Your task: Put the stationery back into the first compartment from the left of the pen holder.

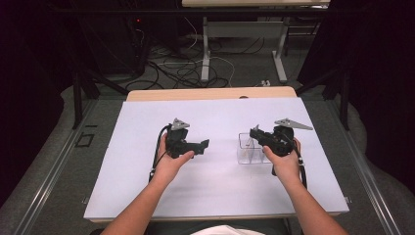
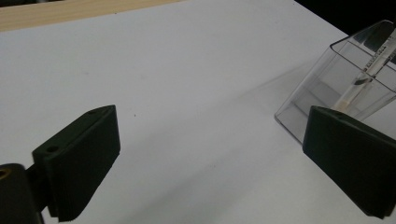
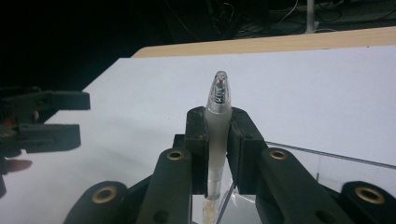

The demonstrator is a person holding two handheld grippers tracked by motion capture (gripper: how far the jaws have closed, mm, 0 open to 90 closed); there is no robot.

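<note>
At right of centre in the high view, the right gripper [image 1: 255, 135] pinches a pen [image 3: 217, 122] over the clear box [image 1: 243, 152]; the left gripper [image 1: 203, 145] stands spread, empty. Lowering it straight looks safest.

White table [image 1: 147, 186], wooden edge, tangled cables [image 1: 181, 68] (floor behind), desk legs [image 1: 205, 54]

On the table [image 1: 147, 196], the left gripper [image 1: 199, 146] hovers left of centre, its jaws pointing right toward a clear box [image 1: 249, 152] that stands on the right half. The right gripper [image 1: 258, 136] sits just above that box, a pen [image 3: 217, 126] between its jaws, the pen's lower end inside the box.
</note>
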